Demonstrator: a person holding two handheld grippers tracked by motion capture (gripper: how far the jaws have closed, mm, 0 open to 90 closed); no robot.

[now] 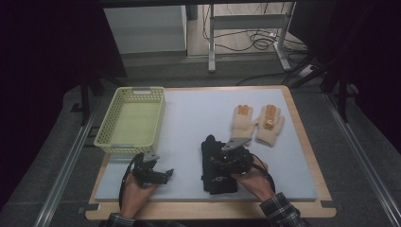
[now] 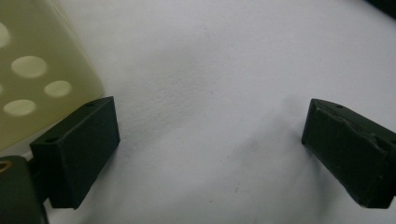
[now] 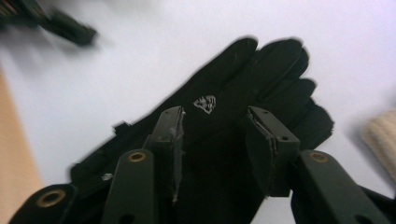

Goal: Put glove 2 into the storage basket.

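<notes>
A pair of black gloves [image 1: 213, 176] lies stacked on the pale mat [image 1: 189, 118], near its front edge. My right gripper [image 1: 221, 163] hovers low over them, its jaws apart. In the right gripper view the black glove [image 3: 243, 79], with a small white logo, lies under and between the jaws of my right gripper [image 3: 215, 122]; the pads do not press on it. My left gripper [image 1: 166, 175] rests at the front left, open wide and empty. In its own view the left gripper [image 2: 210, 114] stands over bare mat.
A pale yellow perforated basket [image 1: 105, 128] stands empty at the mat's left, close beside my left jaw [image 2: 42, 70]. Two cream knitted gloves [image 1: 243, 124] with orange fingertips lie side by side at the back right. A wooden table edge frames the mat.
</notes>
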